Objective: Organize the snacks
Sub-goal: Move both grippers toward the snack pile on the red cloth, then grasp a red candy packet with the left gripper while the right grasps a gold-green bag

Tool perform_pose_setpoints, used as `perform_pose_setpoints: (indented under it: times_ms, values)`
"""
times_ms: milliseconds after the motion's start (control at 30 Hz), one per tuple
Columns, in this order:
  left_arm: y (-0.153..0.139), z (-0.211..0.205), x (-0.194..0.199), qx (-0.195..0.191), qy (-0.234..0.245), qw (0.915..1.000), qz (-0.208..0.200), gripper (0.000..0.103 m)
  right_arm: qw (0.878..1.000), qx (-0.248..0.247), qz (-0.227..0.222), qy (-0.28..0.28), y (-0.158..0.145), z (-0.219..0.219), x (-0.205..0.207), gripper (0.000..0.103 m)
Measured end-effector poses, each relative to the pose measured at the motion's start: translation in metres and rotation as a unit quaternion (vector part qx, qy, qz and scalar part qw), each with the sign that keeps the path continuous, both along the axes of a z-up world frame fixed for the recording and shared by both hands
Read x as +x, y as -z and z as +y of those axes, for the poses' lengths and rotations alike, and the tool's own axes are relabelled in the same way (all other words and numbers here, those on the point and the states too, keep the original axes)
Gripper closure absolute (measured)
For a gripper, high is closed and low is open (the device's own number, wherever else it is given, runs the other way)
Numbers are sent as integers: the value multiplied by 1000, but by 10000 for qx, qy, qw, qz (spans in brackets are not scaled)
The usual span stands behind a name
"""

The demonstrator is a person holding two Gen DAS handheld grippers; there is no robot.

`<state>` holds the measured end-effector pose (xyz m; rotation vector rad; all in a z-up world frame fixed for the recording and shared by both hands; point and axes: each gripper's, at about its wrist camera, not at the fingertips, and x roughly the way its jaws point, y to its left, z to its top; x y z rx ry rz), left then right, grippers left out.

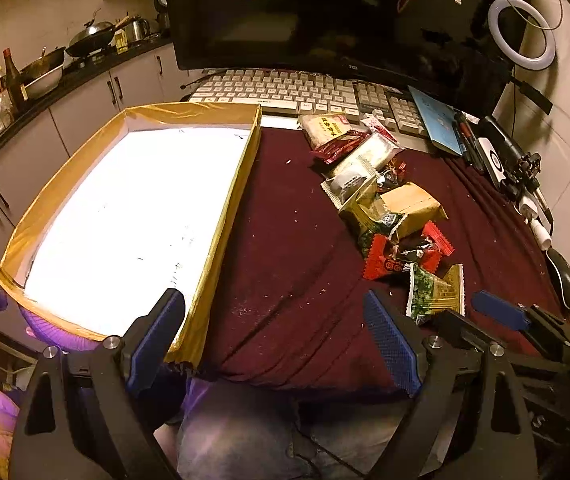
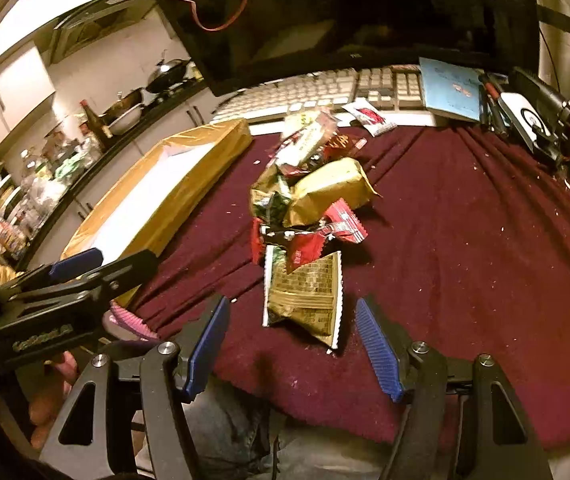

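Both my grippers, left [image 1: 273,336] and right [image 2: 291,344], spread wide, holding nothing; snack pile [image 1: 389,204] beside box [image 1: 225,216].

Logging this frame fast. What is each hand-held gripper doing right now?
Left hand-held gripper: open, holding nothing, at the table's near edge.
Right hand-held gripper: open, empty, just short of the nearest snack packet.
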<state>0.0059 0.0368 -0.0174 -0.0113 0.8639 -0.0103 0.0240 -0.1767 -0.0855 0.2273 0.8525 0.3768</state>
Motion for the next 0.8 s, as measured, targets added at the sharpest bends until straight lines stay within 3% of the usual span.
perform_pose_setpoints:
  times_ms: [133, 200, 367, 500, 700, 800]
  values:
    - [1, -3, 3, -4, 60, 10000, 0, 12, 9997, -36, 116, 196, 10, 9, 13, 40]
    - [0, -6, 6, 2, 162, 9999, 2, 12, 9997, -156, 89, 185, 13, 13, 12, 63]
    - [2, -22, 22, -164, 645, 9977, 84, 12, 9995, -103, -292, 88, 2, -4, -2, 66]
    - [13, -46, 39, -417, 1107, 9926, 291, 12, 9962, 267, -497, 658, -9, -46, -6, 66]
    - [34, -94, 64, -89, 1707, 9847, 329, 12, 9934, 405, -243, 1048, 1, -70, 6, 66]
    - [46, -96, 70, -9, 1610, 9858, 488, 30, 9935, 346, -274, 1046, 2, -70, 8, 66]
